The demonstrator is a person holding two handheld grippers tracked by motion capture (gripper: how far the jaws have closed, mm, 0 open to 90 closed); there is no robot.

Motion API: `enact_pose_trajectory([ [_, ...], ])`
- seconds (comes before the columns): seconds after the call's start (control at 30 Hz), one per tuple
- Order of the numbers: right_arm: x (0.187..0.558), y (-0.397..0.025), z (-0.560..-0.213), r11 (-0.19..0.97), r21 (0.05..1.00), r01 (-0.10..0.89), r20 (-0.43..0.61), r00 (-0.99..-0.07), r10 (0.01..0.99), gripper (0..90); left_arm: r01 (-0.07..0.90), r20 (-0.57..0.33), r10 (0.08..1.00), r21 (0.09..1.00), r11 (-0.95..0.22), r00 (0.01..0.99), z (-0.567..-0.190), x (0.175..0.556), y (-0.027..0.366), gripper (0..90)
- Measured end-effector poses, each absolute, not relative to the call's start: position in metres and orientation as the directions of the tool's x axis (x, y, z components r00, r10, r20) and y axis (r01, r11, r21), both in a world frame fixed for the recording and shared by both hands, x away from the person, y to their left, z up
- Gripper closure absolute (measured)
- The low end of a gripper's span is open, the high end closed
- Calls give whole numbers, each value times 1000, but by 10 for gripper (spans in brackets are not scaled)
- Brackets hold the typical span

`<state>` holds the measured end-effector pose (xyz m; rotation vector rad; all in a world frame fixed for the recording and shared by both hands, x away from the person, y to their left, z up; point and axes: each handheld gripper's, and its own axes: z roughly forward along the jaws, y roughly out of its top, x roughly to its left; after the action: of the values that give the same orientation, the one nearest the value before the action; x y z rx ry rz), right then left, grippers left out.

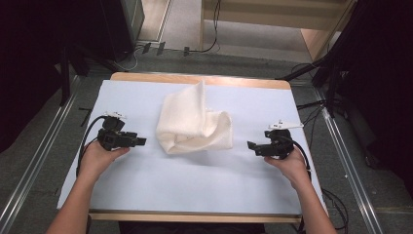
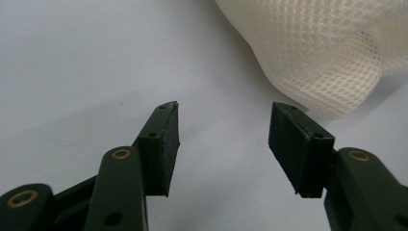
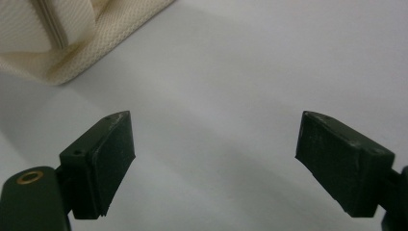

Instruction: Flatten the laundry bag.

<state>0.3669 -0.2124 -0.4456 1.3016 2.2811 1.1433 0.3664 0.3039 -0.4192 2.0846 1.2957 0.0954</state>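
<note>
A crumpled cream waffle-weave cloth [image 1: 194,123] lies in a loose heap in the middle of the pale blue table cover [image 1: 195,180]. My left gripper [image 1: 141,141] rests to its left, jaws pointing at the cloth, a short gap away. In the left gripper view that gripper [image 2: 223,126] is open with nothing between its jaws, and the cloth [image 2: 327,53] lies just ahead at the upper right. My right gripper [image 1: 250,145] sits to the cloth's right, pointing left. In the right gripper view it [image 3: 214,139] is wide open and empty, the cloth [image 3: 62,38] at the upper left.
The table's wooden edge [image 1: 195,78] runs along the far side. Cables [image 1: 146,48] lie on the floor beyond it, and metal rails [image 1: 350,165] flank the table. Bare cover lies in front of the cloth.
</note>
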Motion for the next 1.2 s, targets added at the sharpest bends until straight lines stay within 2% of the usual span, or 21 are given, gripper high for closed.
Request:
enact_pose_trajectory([
  [0.1, 368, -212, -447, 277, 735, 619, 156, -552, 819, 195, 770, -277, 823, 578, -270, 497, -418, 366, 306, 422],
  [0.17, 369, -213, -447, 259, 721, 643, 187, -540, 821, 281, 763, -279, 819, 588, -268, 502, -418, 366, 307, 403],
  [0.27, 370, -214, -446, 256, 718, 647, 190, -535, 823, 330, 761, -274, 818, 588, -274, 507, -419, 367, 307, 382],
  [0.4, 372, -215, -443, 249, 710, 659, 207, -534, 820, 460, 763, -272, 816, 581, -283, 510, -420, 367, 309, 373],
  [0.6, 370, -215, -439, 237, 716, 657, 214, -530, 821, 518, 753, -277, 810, 597, -276, 517, -417, 367, 310, 366],
  [1.03, 369, -216, -439, 222, 701, 677, 244, -521, 818, 550, 751, -270, 809, 597, -284, 521, -416, 368, 308, 362],
  [1.2, 369, -215, -437, 219, 705, 674, 255, -530, 809, 616, 752, -271, 810, 595, -283, 520, -415, 367, 307, 362],
])
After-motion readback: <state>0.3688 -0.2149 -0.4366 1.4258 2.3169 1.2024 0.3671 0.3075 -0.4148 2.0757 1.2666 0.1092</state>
